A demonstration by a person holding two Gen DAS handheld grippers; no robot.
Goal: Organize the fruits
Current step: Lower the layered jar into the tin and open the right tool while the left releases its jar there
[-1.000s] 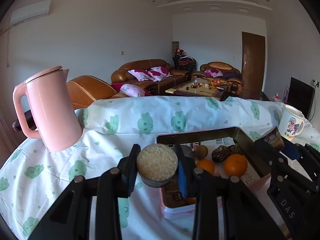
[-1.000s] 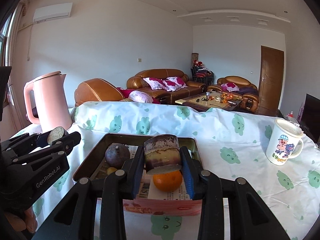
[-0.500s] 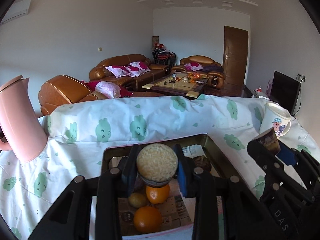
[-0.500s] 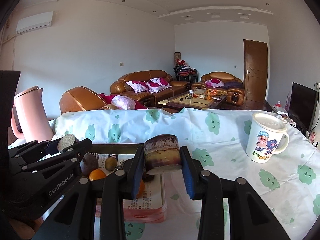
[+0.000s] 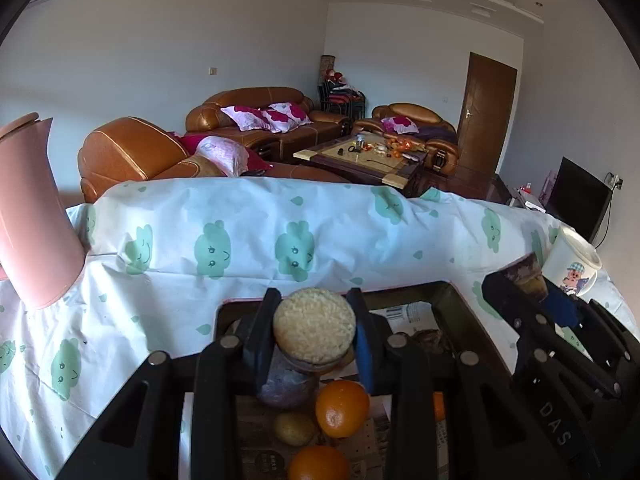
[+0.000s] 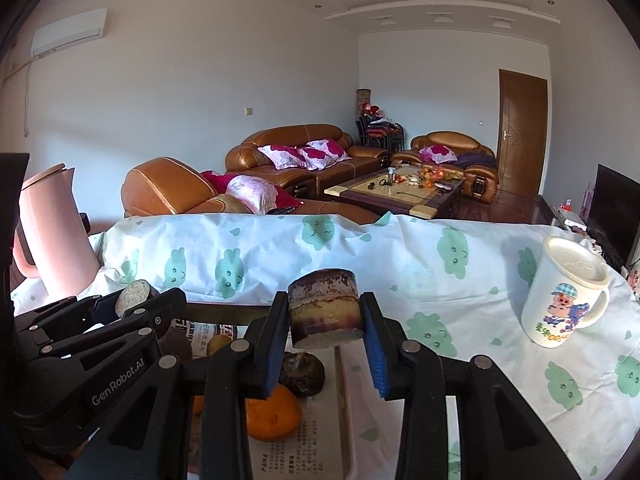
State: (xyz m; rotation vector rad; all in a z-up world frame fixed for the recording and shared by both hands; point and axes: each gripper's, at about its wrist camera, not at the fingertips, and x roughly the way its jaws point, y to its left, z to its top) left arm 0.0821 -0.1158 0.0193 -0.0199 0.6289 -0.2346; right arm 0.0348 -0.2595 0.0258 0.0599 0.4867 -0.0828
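- Left gripper clamps a cut, pale-faced chunk, possibly sugarcane; right gripper clamps another chunk.
- Lower each over the tray, clear of the oranges, before releasing.

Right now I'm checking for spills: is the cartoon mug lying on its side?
No, the cartoon mug stands upright on the tablecloth, its open rim facing up.

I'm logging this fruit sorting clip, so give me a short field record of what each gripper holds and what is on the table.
left gripper: shut on a cut sugarcane piece
right gripper: shut on a second sugarcane piece
tray: holds oranges, a small yellowish fruit, dark fruits
table left: pink kettle
table right: cartoon mug
cover: tablecloth with green prints
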